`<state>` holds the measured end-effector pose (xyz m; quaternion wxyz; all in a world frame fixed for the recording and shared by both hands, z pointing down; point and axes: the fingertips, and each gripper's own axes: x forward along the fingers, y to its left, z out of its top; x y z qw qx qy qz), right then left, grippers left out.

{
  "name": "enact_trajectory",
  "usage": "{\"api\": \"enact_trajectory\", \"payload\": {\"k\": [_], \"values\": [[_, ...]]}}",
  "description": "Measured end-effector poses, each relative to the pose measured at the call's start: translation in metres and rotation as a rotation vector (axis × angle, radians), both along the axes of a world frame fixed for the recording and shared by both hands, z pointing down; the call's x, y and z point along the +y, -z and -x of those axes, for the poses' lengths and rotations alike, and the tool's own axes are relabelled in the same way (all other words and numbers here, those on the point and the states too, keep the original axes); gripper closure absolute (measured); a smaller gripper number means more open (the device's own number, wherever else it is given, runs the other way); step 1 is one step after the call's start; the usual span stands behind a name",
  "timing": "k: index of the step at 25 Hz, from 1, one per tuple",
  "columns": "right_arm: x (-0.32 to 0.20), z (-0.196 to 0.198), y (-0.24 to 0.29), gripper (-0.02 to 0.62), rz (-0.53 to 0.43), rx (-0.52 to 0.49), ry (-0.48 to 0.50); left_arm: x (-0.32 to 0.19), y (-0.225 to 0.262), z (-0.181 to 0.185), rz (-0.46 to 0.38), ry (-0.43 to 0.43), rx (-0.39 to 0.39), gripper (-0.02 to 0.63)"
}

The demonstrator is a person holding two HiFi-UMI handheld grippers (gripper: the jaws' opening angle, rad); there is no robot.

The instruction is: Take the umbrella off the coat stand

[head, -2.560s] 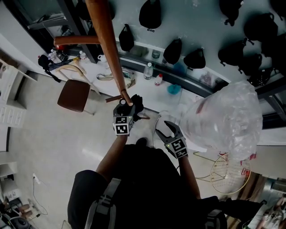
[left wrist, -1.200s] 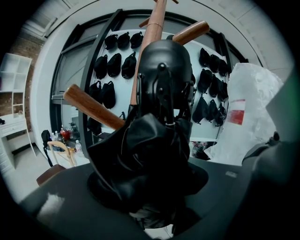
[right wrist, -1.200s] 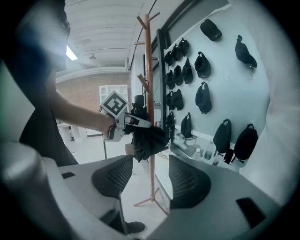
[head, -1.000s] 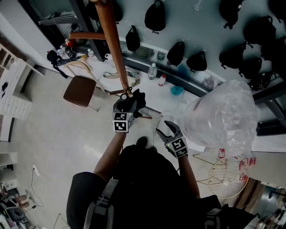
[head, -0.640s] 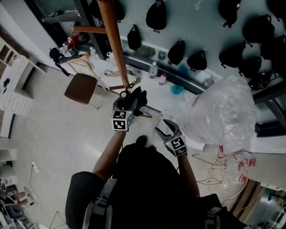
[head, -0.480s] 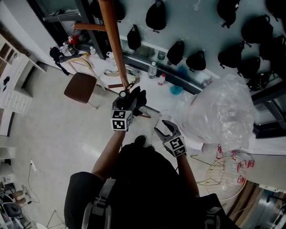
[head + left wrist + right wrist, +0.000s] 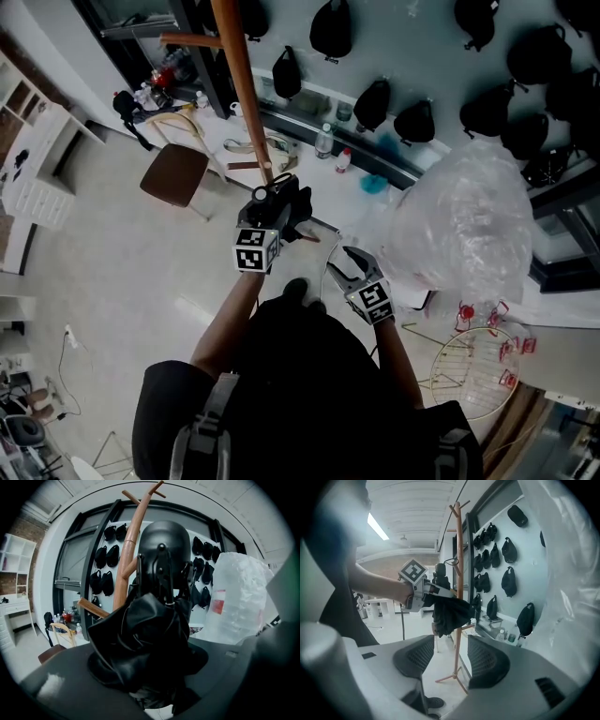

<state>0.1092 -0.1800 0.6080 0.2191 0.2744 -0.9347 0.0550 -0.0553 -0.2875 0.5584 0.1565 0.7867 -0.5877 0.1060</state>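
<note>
Head view. Coat stand: brown pole running up the frame left of centre, with short pegs branching off.

Left tool: sits just at the pole's lower end as seen from above and is clamped on the umbrella. The umbrella is black and folded, its fabric bunched round the jaws. The left gripper view agrees: both jaws press into the bundle, handle end up, with the stand behind it.

Right gripper view: the umbrella is held in the air just beside the pole. A thin loop at its top lies close to the wood. Cannot tell whether that loop is clear of a peg.

Right tool: lower and to the right. Its jaws are apart with nothing between them, and they have just been closing a little.

Clear plastic bag: far right, well apart from the work.

Step in hand, as I judge it: lifting off. The umbrella is gripped but remains at the stand, not yet carried away.

The next move calls for a firm left clamp while the bundle is drawn away from the pole. The top loop needs watching for a snag on a peg. The right tool is free to steady the loose fabric.
</note>
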Motion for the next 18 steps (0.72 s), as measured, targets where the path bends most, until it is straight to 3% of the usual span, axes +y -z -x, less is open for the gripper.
{"api": "enact_trajectory", "payload": {"k": [11,18], "values": [[0.011,0.001,0.009,0.385,0.008,-0.055,0.067,0.037,0.001,0.000,0.010,0.045,-0.001,0.351],[0.015,0.008,0.001,0.385,0.008,-0.038,0.115,0.061,-0.005,0.008,0.024,0.083,-0.002,0.351]]}}
